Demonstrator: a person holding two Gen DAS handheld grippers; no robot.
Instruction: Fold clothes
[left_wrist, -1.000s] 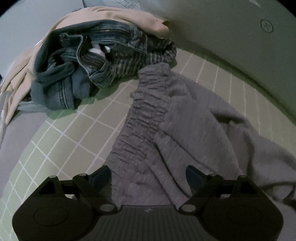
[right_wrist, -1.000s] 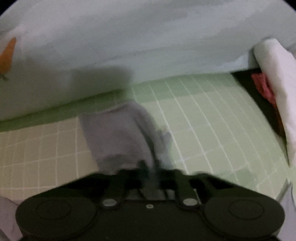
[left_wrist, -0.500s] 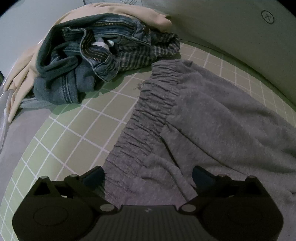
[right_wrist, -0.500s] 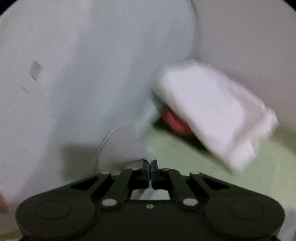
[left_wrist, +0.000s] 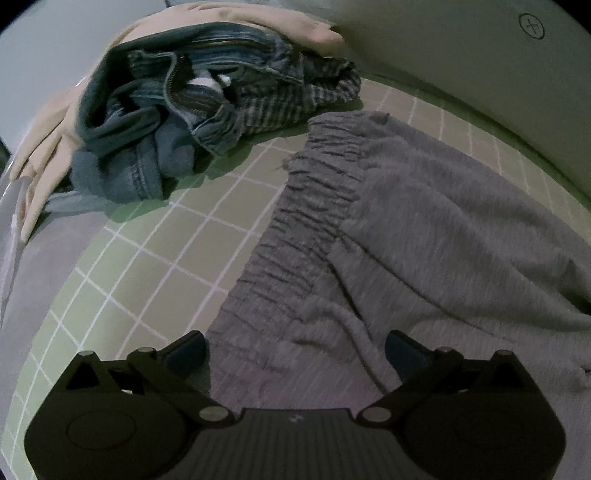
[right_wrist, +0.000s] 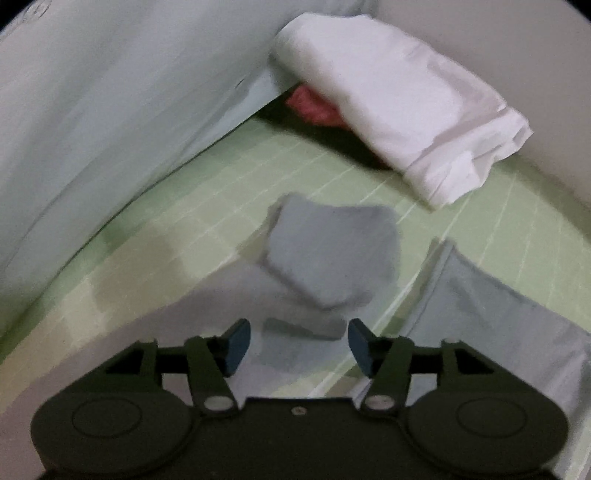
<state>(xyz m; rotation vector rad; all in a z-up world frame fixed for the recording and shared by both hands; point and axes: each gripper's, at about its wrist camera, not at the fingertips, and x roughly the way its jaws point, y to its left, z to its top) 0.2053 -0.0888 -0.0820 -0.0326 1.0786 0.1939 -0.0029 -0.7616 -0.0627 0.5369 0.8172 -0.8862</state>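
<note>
Grey sweatpants (left_wrist: 424, 229) lie spread on the green grid mat (left_wrist: 155, 266), with the gathered waistband (left_wrist: 306, 206) and a drawstring toward my left gripper. My left gripper (left_wrist: 295, 350) is open and empty just above the waistband end. In the right wrist view a grey leg end (right_wrist: 332, 254) of the pants lies on the mat (right_wrist: 221, 206) ahead of my right gripper (right_wrist: 299, 343), which is open and empty above the grey cloth.
A heap of blue jeans (left_wrist: 159, 122), a striped garment (left_wrist: 306, 96) and a beige garment (left_wrist: 55, 147) sits at the far left. A folded white cloth (right_wrist: 399, 110) over something red (right_wrist: 314, 107) lies at the mat's far right. Pale walls border the mat.
My right gripper was shut on the grey leg, swung it over, then opened and let it drop on the mat. The pants now lie flatter. My left gripper stayed open.
</note>
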